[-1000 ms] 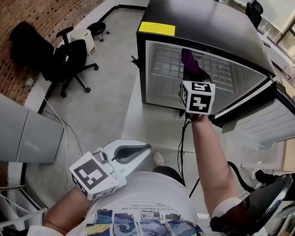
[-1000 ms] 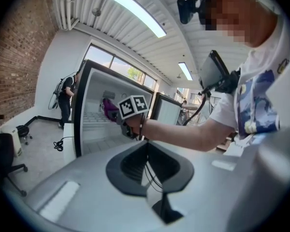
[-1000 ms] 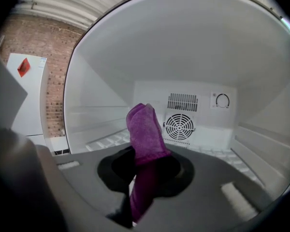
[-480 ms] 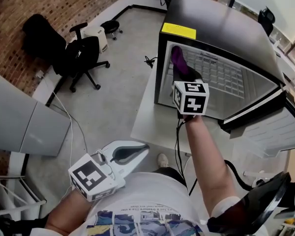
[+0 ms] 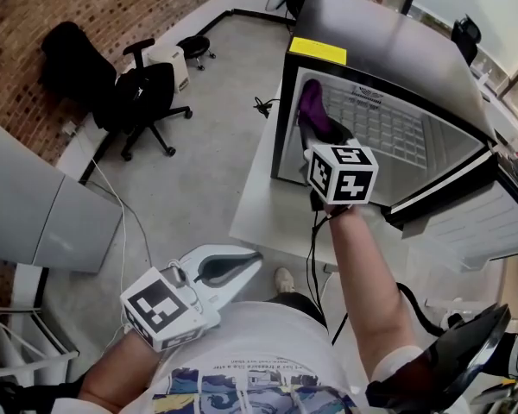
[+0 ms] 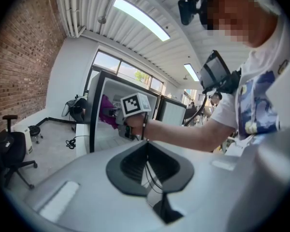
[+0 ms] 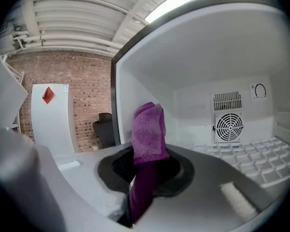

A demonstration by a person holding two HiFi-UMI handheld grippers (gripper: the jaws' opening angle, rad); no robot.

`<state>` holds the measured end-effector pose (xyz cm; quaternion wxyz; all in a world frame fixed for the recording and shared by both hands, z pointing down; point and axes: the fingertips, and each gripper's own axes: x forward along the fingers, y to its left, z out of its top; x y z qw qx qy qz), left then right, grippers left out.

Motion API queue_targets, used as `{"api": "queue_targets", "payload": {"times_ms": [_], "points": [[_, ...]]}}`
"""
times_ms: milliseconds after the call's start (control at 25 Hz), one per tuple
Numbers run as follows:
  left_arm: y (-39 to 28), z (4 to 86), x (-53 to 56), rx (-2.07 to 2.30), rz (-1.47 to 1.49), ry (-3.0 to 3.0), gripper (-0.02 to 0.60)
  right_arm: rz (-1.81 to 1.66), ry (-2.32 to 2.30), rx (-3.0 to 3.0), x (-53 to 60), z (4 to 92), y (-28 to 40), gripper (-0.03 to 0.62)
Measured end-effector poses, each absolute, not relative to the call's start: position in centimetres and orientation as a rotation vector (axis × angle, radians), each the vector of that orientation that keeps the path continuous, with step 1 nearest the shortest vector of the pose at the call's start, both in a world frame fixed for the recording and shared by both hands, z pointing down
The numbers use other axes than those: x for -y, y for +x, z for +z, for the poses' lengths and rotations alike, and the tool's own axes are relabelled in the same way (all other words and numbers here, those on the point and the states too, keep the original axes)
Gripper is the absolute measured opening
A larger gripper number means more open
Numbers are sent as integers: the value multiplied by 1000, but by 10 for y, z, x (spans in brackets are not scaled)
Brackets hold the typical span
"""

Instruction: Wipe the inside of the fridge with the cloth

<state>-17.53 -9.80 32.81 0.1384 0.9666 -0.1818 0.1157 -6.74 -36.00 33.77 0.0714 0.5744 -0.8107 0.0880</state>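
The black fridge (image 5: 388,46) stands open with a white inside and a wire shelf (image 5: 388,132). My right gripper (image 5: 315,132), under its marker cube, reaches into the fridge's left part and is shut on a purple cloth (image 5: 310,102). In the right gripper view the cloth (image 7: 149,132) stands up from the shut jaws of the right gripper (image 7: 146,166), close to the fridge's left inner wall (image 7: 128,108). My left gripper (image 5: 246,264) hangs low by the person's body, shut with nothing in it. The left gripper (image 6: 146,144) view shows the fridge (image 6: 94,112) and cloth (image 6: 106,112) from the side.
The fridge door (image 5: 470,218) hangs open at the right. The fridge sits on a white platform (image 5: 259,201). An office chair (image 5: 142,102), a second dark chair (image 5: 69,54) and a grey cabinet (image 5: 43,222) stand at the left. A cable (image 5: 263,106) lies on the floor. A fan vent (image 7: 228,125) is on the back wall.
The right gripper has carried the cloth leftwards inside the fridge, from near the middle to the left wall. The left gripper has stayed put.
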Motion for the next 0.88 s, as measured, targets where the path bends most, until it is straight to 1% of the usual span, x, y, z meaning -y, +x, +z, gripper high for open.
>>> {"api": "queue_targets", "payload": {"times_ms": [400,640,880], "points": [[-168,330,82,432,339,2814,6,159,1582,2528,305,335,-68,55],[-161,334,75,360,366,2827,6,153,1468,2540,270,358,-69,55],[-147,335,78,327,378,2825,6,199,1299,2511,253,402,-69,55]]}}
